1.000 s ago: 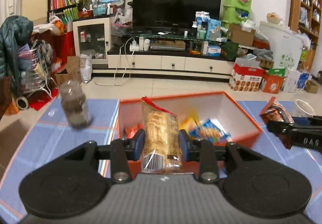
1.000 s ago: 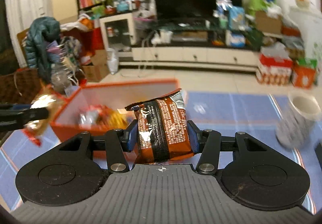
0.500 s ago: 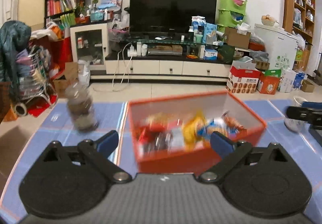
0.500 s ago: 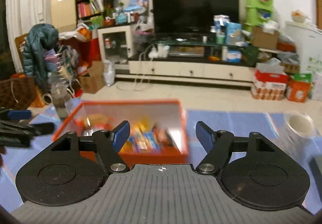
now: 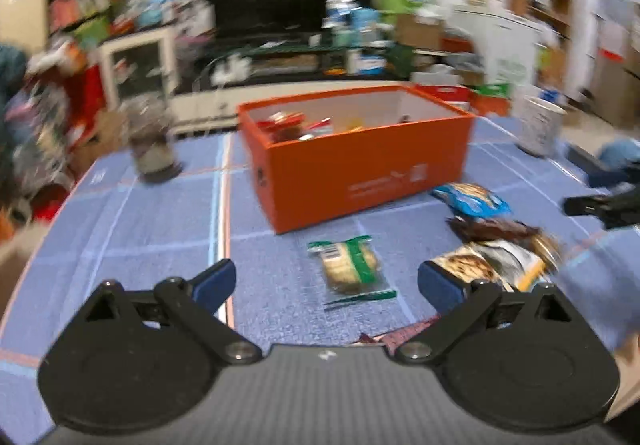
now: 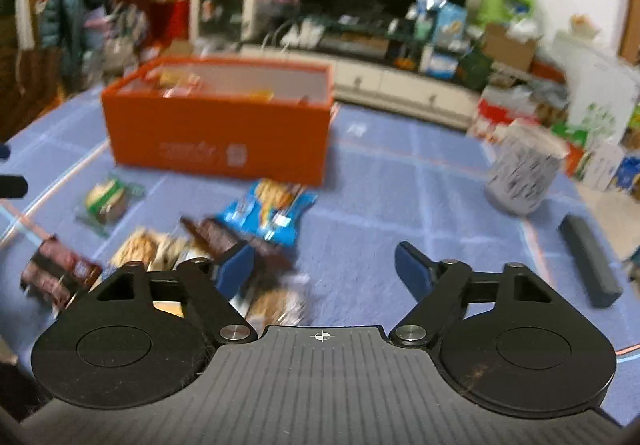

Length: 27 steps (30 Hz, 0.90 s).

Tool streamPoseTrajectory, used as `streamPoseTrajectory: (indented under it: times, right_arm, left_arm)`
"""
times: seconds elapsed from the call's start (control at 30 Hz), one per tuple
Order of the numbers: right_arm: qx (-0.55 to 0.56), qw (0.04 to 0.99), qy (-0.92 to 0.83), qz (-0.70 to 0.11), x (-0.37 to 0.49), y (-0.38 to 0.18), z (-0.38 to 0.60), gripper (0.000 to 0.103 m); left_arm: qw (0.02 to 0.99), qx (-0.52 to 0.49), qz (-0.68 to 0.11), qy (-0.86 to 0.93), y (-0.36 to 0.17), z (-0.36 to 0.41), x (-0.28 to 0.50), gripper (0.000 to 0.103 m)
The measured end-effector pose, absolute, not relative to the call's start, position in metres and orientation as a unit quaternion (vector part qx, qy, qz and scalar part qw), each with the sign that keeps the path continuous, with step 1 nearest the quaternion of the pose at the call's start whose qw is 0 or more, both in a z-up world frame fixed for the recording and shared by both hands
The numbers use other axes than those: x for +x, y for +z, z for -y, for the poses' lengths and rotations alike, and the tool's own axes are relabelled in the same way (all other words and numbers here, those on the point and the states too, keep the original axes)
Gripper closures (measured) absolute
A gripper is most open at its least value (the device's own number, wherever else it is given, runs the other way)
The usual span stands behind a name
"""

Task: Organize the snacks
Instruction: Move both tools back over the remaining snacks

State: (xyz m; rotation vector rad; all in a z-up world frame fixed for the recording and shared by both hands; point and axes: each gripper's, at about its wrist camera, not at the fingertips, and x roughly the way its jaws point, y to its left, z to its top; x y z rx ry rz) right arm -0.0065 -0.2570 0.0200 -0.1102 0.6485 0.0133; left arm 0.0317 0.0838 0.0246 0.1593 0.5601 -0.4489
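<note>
- On the blue tablecloth (image 5: 160,221), my left gripper (image 5: 325,285) hung wide open and empty over the green-wrapped snack (image 5: 349,260).
- My right gripper (image 6: 325,268) was opening, nothing between its pads.
- Loose packets (image 6: 268,211) lay just before the orange box (image 6: 218,127), which already held snacks.

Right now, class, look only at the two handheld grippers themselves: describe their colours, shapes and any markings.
Both the left gripper and right gripper are matte black, with blue pads on the fingertips, angled linkage arms, silver pivot screws, round side housings and a ribbed grey deck. The right deck bears a small crosshair mark.
</note>
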Motion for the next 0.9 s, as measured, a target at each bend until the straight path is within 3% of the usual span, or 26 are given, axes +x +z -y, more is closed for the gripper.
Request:
streamPoseTrajectory:
  times: [0.3,0.47,0.73,0.9]
  right_arm:
    - [-0.065,0.931,0.054,-0.355,0.002,0.009,0.247,0.035]
    - [-0.069,0.931,0.047,-0.354,-0.001,0.009,0.249,0.034]
    - [-0.056,0.935,0.025,-0.349,-0.001,0.013,0.26,0.03]
    - [-0.061,0.941,0.064,-0.327,-0.007,0.019,0.248,0.03]
  left_arm:
    - [0.849,0.285,-0.237,-0.376,-0.001,-0.043,0.007,0.005]
    - [0.82,0.326,-0.248,-0.4,-0.021,-0.016,0.01,0.005]
    - [0.855,0.282,-0.324,-0.292,-0.03,-0.023,0.036,0.005]
    - [0.873,0.182,-0.382,-0.243,-0.028,-0.041,0.058,0.005]
